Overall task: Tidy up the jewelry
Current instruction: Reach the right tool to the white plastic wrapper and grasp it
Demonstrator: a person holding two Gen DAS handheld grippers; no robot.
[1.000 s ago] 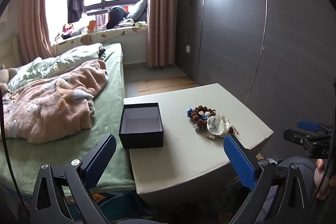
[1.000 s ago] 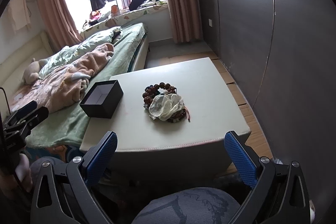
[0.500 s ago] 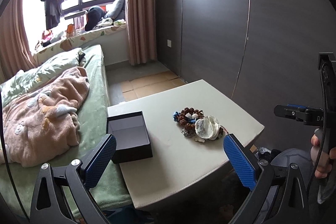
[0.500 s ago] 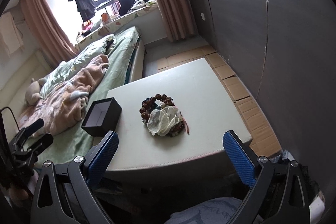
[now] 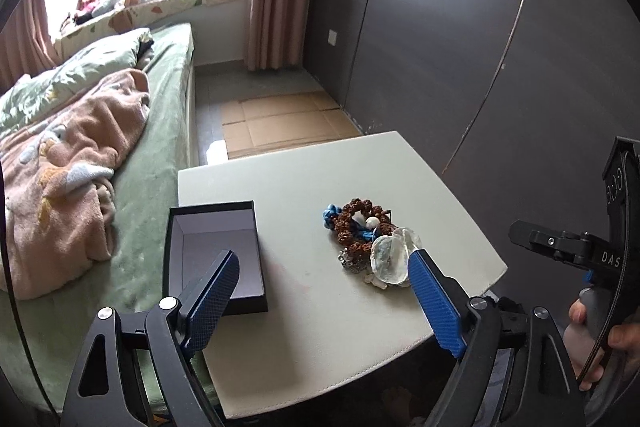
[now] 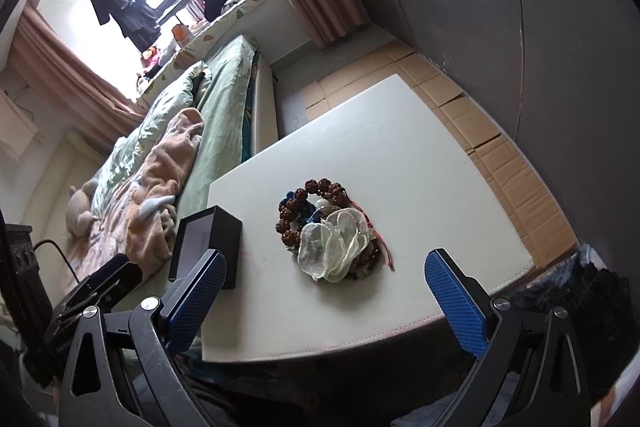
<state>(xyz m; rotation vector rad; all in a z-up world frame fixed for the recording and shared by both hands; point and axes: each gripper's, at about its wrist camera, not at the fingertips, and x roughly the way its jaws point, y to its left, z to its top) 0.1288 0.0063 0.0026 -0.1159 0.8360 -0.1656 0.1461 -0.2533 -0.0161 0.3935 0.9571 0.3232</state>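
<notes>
Jewelry lies piled beside box; grippers spread.

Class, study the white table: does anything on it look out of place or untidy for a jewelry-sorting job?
Yes. The jewelry lies in one tangled heap mid-table: a brown bead bracelet, blue cord and translucent shell-like petals piled together. The open black box beside it looks empty and sits at the table's bedside edge. Nothing looks broken.
</notes>
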